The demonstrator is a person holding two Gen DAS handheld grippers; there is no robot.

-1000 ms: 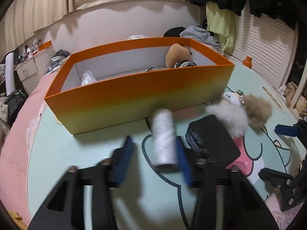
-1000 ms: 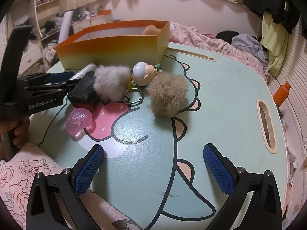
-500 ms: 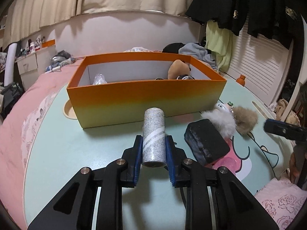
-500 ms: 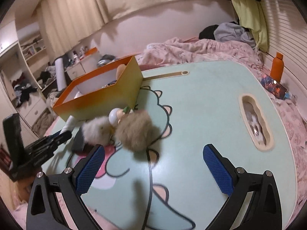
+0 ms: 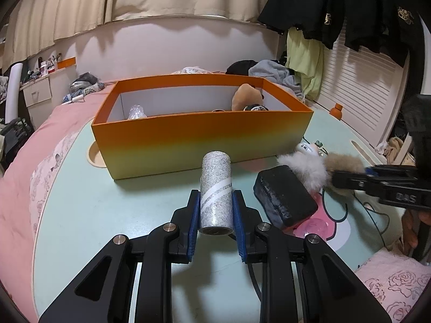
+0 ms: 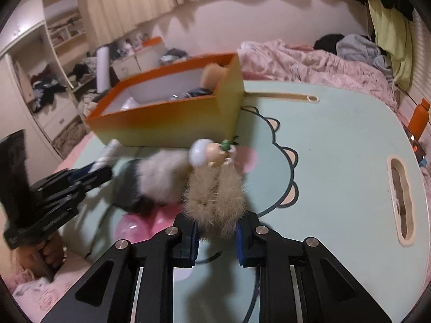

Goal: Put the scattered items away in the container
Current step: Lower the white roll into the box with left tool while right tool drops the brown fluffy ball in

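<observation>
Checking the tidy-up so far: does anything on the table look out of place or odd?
Nothing damaged or spilled. A black pouch, white pompom and pink toy lie outside the orange box.

The box (image 5: pixel 204 140) fades from orange at the rim to pale yellow at the base, with white inner walls. The roll (image 5: pixel 216 192) is speckled silver-grey with white diagonal stripes. The table (image 5: pixel 89 210) is mint green, printed with a dark-outlined cartoon figure with cream and pink patches. One pompom (image 6: pixel 214 195) is tan, the other pompom (image 6: pixel 161 179) white-grey. The pouch (image 5: pixel 285 197) is black, the plastic toy (image 6: pixel 132 228) translucent pink. Black fingers (image 5: pixel 192 224) carry blue pads. The bedding (image 5: pixel 24 167) is pink with a rose pattern.
</observation>
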